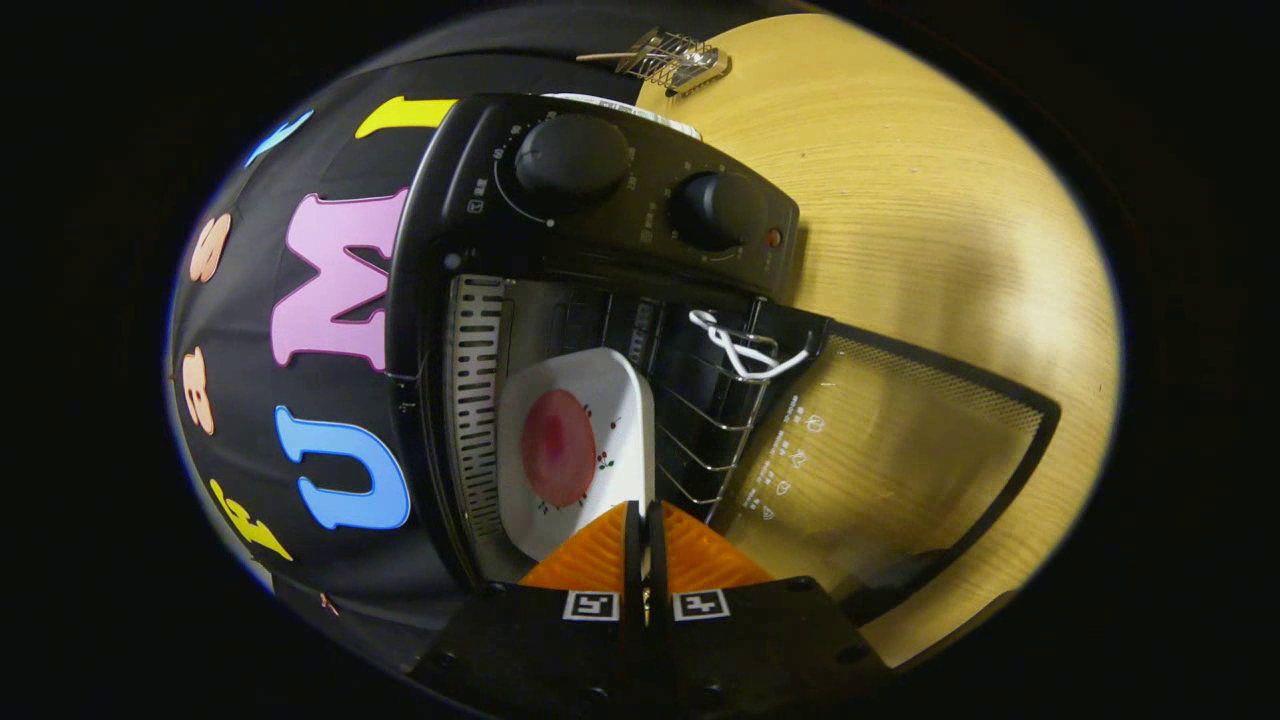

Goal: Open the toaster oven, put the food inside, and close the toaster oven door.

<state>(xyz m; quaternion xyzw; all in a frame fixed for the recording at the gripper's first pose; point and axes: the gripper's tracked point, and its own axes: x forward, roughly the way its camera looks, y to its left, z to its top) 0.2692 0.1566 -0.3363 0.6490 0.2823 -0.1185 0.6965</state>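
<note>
1. A pale wooden table [930, 200] carries a black toaster oven [600, 230] against the booth's dark wall.
2. Its glass door [880, 470] hangs open.
3. A white plate [585, 400] with a round reddish food [557, 447] sits inside on the wire rack [715, 420].
4. The gripper [643, 535] pinches the plate's near edge, fingers clenched on it.

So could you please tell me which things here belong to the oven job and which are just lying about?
Job:
- toaster oven, door open
- white plate with food, gripped at its edge by the gripper
- wire rack

Lying about:
- small wire tool on the table
</note>
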